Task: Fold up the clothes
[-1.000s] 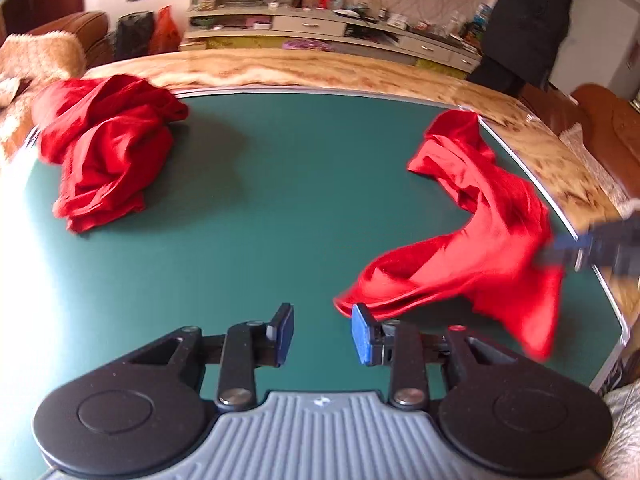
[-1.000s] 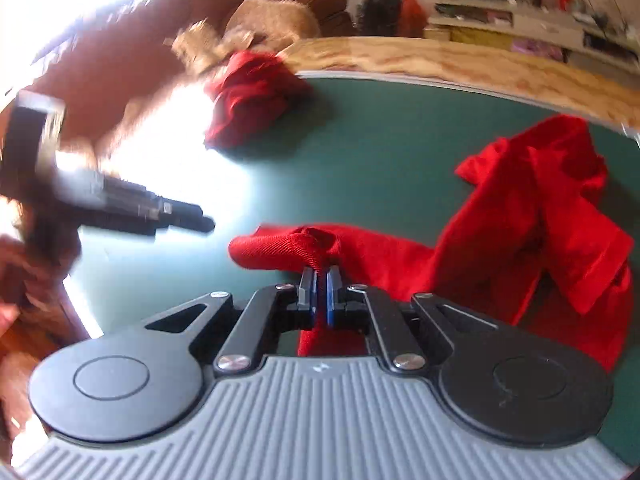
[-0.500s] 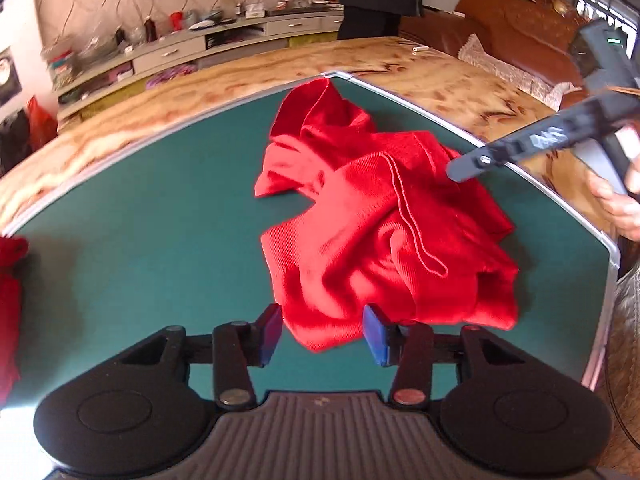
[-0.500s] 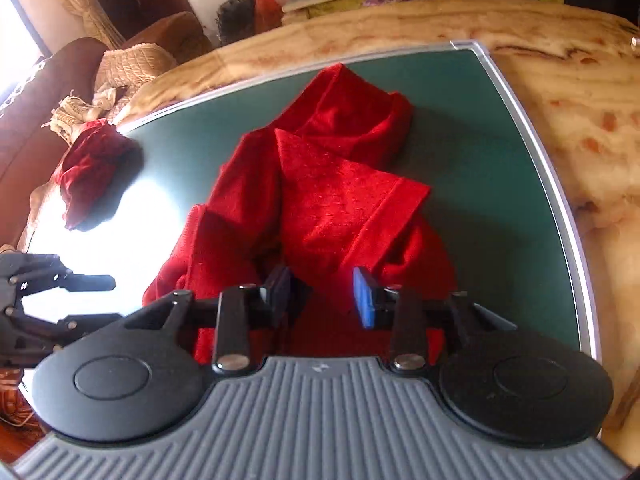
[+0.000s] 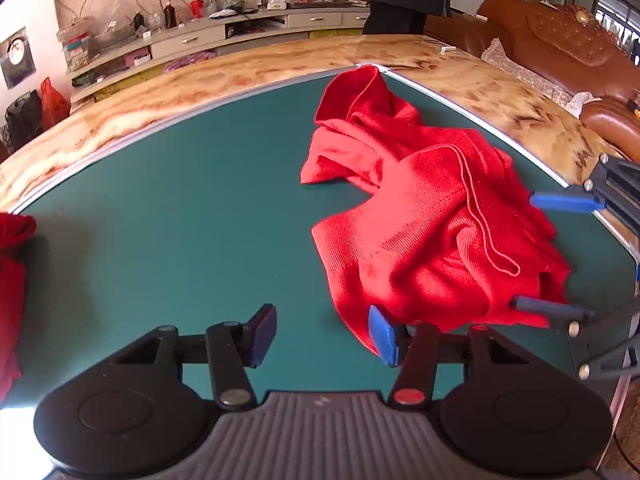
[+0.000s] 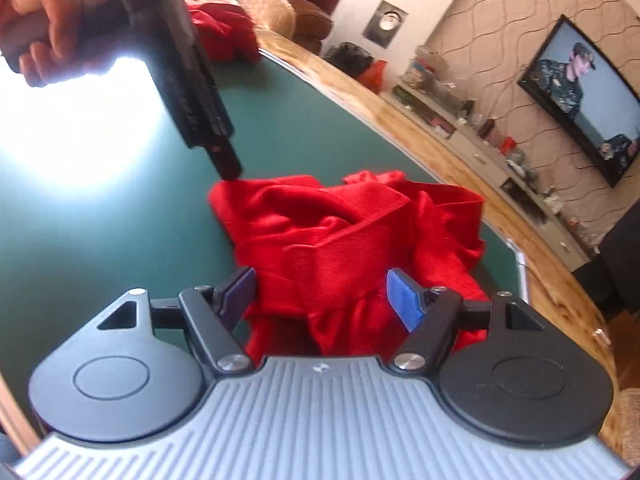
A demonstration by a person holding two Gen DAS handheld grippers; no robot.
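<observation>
A green mat (image 5: 168, 208) covers most of a wooden table (image 5: 248, 76) and serves as the landmark here. On the mat, toward its right corner in the left wrist view, lies a crumpled red garment (image 5: 432, 216), bunched in loose folds with a stitched hem looping across its top. One end of it reaches up to the mat's far corner; its near edge lies just beside the left gripper.

A second red garment (image 5: 12, 280) sits in a heap at the mat's left edge, well apart from the first.

The right gripper (image 6: 324, 292) hangs over the near side of the crumpled garment. Its jaws are spreading, with red cloth lying between and below them, and the blue pads (image 6: 404, 298) do not press on it.

The left gripper (image 5: 322, 332) points down at the mat just left of the garment. Its jaws are also widening; bare mat shows in most of the gap, and the right pad (image 5: 382, 334) sits at the cloth's edge without pinching it. In the right wrist view a hand (image 6: 44, 24) holds this gripper above the mat, its tip at the garment's far corner.
</observation>
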